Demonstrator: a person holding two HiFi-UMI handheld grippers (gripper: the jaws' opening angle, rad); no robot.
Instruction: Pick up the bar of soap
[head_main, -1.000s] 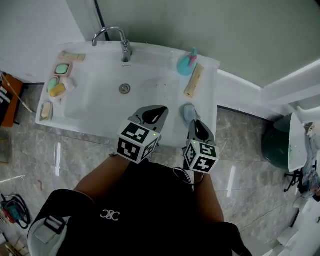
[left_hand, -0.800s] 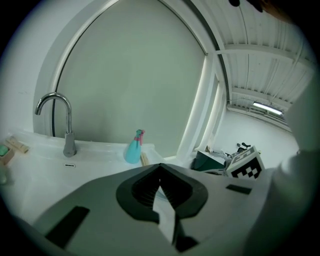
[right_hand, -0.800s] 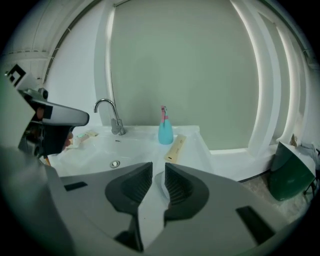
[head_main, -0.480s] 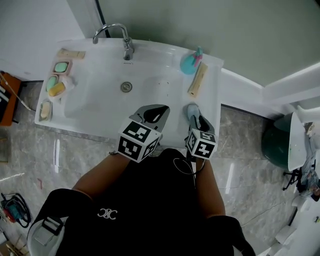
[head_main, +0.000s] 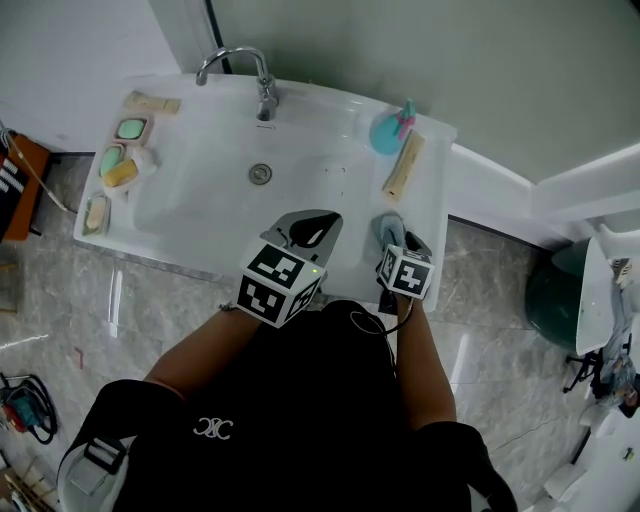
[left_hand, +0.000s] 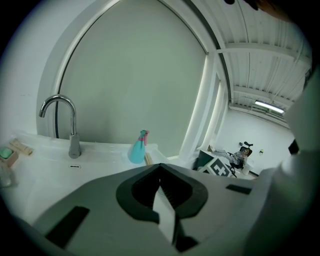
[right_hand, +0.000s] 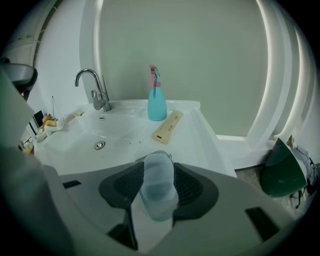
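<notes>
the bar of soap (right_hand: 159, 187), pale blue and translucent, lies on the front right rim of the sink (right_hand: 200, 135), and the right gripper view shows it standing between the two ribbed pads of the right gripper (right_hand: 159, 169); those jaws are opening, the pads close along its sides rather than clamped on it. from the head view the same bar (head_main: 388, 226) is only a grey-blue lump half covered by the right gripper (head_main: 398, 243) and its marker cube. the left gripper (left_hand: 160, 169) has its jaws drawn together with nothing between them, and its view does not show the soap at all; in the head view it hangs over the sink's front edge (head_main: 322, 222), just beside the right one. beyond the bar, a long beige box (right_hand: 167, 127) lies on the right ledge, with a teal spray bottle (right_hand: 157, 102) upright behind it, then the drain (right_hand: 100, 145) and the faucet (right_hand: 97, 90). only the head view shows plainly the small dishes on the left ledge, one holding a green piece (head_main: 131, 129). a dark green bin (right_hand: 280, 172) stands on the floor to the right.
</notes>
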